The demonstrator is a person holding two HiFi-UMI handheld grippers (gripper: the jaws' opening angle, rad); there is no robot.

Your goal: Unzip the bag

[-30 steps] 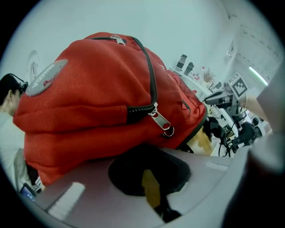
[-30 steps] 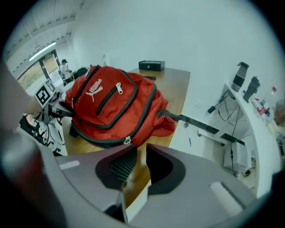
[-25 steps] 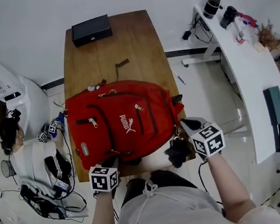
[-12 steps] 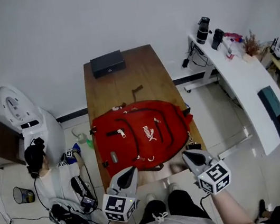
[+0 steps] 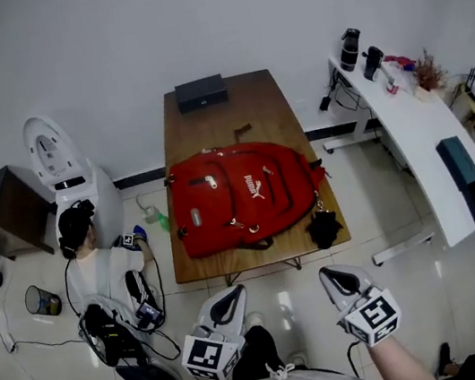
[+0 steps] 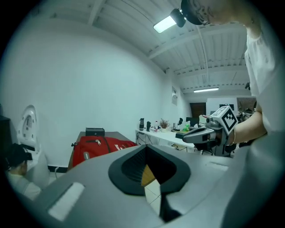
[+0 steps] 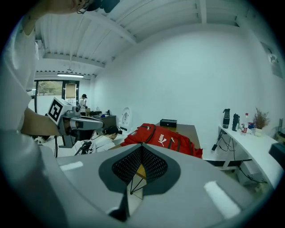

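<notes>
- Head view: red backpack lies flat on the wooden table, on the half nearer the person, front pockets and white logo facing up.
- Long axis of the backpack runs across the table's width, left to right, slightly tilted. Its right end reaches the table's right edge.
- Which end is the top of the backpack: hard to tell at this size. Zip pulls show as small pale dots on the far side of the front panel.
- A dark piece hangs at the table's near right corner, just beside the backpack; possibly a strap or pouch, too small to say.
- Black box sits at the table's far end, well apart from the backpack.
- Left gripper and right gripper are held side by side over the floor, short of the table's near edge, both pointing toward the table. Neither touches the backpack.
- Left gripper view: jaws together, tips meeting, nothing between them; the backpack shows beyond them, to the left.
- Right gripper view: jaws together, nothing held; the backpack lies ahead, past the tips.
</notes>
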